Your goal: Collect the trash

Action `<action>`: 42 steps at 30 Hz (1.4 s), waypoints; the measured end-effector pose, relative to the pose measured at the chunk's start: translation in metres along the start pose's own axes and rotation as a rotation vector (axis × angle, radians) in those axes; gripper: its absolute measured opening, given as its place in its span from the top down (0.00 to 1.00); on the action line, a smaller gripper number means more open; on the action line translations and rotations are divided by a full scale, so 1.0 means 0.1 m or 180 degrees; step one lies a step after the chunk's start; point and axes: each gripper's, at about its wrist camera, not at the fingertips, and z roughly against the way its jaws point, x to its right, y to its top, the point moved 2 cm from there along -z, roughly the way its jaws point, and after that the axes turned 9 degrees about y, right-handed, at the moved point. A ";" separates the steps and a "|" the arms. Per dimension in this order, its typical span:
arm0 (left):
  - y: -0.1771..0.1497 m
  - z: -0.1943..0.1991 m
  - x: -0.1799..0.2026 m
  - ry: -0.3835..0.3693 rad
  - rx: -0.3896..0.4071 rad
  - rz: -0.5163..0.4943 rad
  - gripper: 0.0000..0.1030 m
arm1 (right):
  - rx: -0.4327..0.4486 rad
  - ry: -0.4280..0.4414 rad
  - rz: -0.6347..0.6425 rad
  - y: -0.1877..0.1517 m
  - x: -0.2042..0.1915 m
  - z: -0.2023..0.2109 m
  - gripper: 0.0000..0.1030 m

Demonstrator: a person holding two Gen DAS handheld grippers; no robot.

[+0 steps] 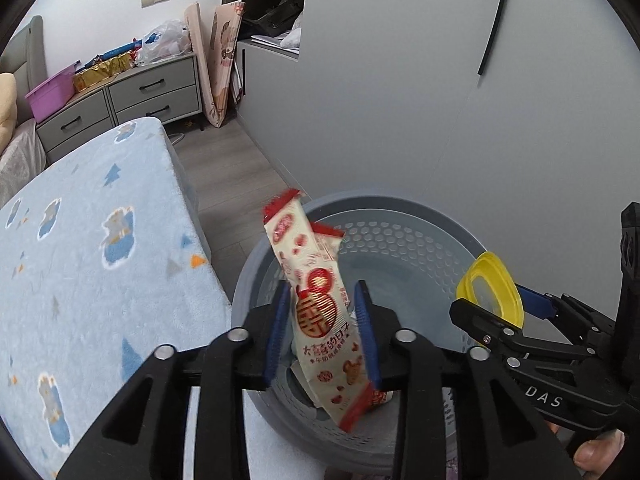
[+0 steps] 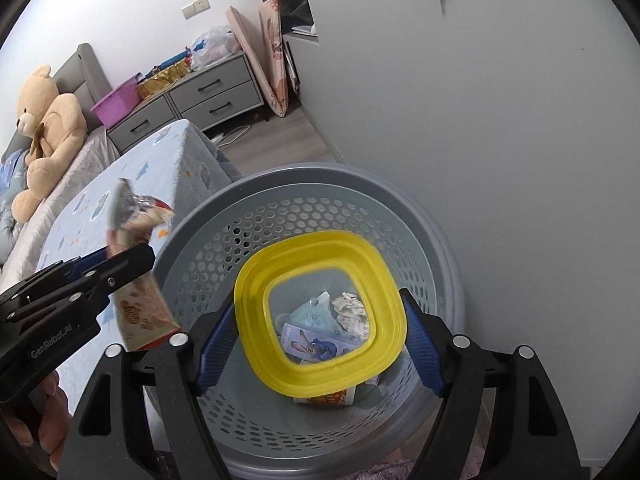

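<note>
Two pieces of trash hang over the grey bin (image 1: 400,216), one in each hand-held gripper.

From your left wrist, the left hand-held gripper (image 1: 323,324) stands partly open. The snack wrapper (image 1: 320,300) is upright between its blue pads with gaps either side, so it looks released. It leans toward the near rim and could, I judge, tip out onto the wooden floor (image 1: 228,176) beside the blue-blanketed bed (image 1: 100,240).

From your right wrist, the right hand-held gripper (image 2: 320,340) is wide open around the yellow lid (image 2: 320,312); the pads seem just clear of its edges. Centred over the bin, the lid should fall in among the paper scraps below. Grey wall and drawers stand behind.
</note>
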 end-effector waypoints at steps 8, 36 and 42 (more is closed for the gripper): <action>0.02 0.07 -0.02 0.0153 0.0049 0.0060 0.46 | 0.0060 -0.0003 -0.0082 0.01 0.07 0.07 0.22; 0.00 0.18 -0.01 0.0422 0.0104 0.0074 0.29 | 0.0112 -0.0025 -0.0093 -0.03 0.07 0.15 0.21; 0.00 0.20 -0.02 0.0460 0.0125 0.0070 0.26 | 0.0117 -0.0032 -0.0088 -0.04 0.07 0.17 0.20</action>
